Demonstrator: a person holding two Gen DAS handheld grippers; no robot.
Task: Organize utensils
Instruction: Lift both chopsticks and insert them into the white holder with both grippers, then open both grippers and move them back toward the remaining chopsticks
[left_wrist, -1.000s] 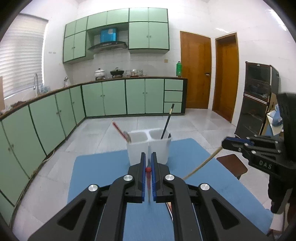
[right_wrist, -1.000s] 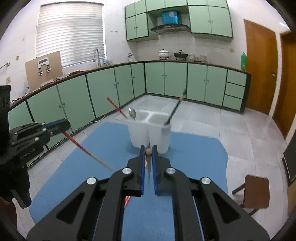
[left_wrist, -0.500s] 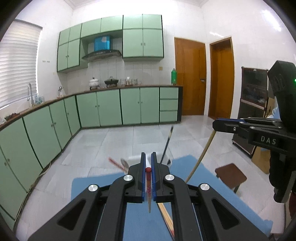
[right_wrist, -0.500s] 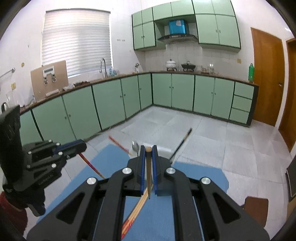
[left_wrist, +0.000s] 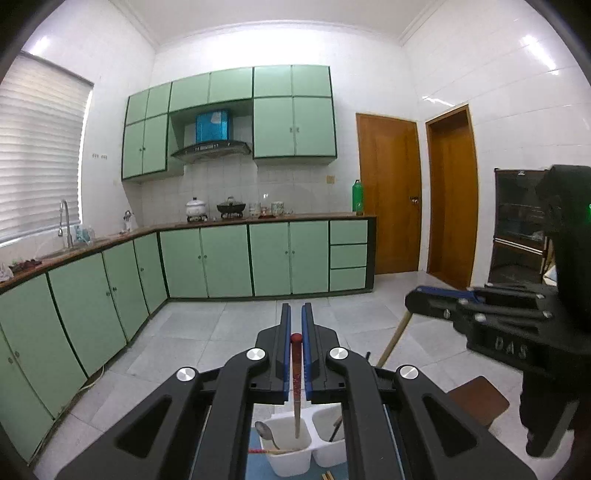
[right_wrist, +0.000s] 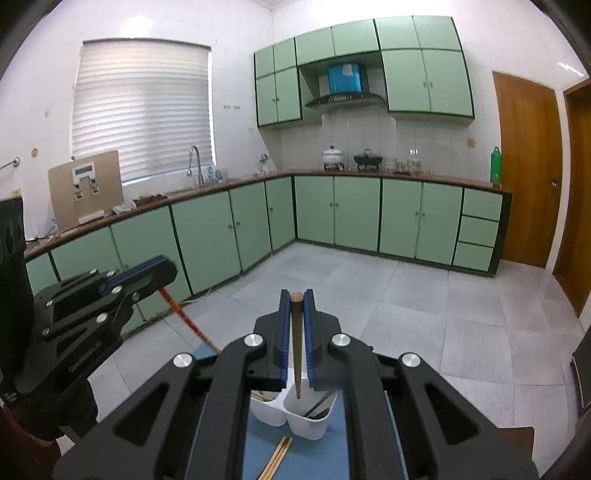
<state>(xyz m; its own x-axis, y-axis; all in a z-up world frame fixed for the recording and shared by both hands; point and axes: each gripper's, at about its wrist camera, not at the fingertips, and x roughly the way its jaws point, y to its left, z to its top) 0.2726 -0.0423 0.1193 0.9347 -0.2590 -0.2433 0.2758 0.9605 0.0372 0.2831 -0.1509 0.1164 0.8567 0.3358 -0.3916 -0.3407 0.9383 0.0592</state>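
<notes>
My left gripper (left_wrist: 296, 321) is shut on a red chopstick (left_wrist: 296, 384) that hangs tip-down over the left compartment of the white two-part holder (left_wrist: 291, 461), which holds a spoon (left_wrist: 266, 434). My right gripper (right_wrist: 297, 306) is shut on a tan wooden chopstick (right_wrist: 297, 350), tip-down over the right compartment of the holder (right_wrist: 308, 428), which holds a dark utensil (right_wrist: 319, 404). Each gripper shows in the other's view: the right one (left_wrist: 417, 297), the left one (right_wrist: 162, 267).
The holder stands on a blue mat (right_wrist: 317, 458) with loose chopsticks (right_wrist: 277, 456) lying in front of it. A brown stool (left_wrist: 478, 397) stands to the right. Green cabinets (left_wrist: 258, 258) and tiled floor lie beyond.
Both grippers have risen and tilted their chopsticks upright above the holder. The holder has dropped to the bottom of both views.
</notes>
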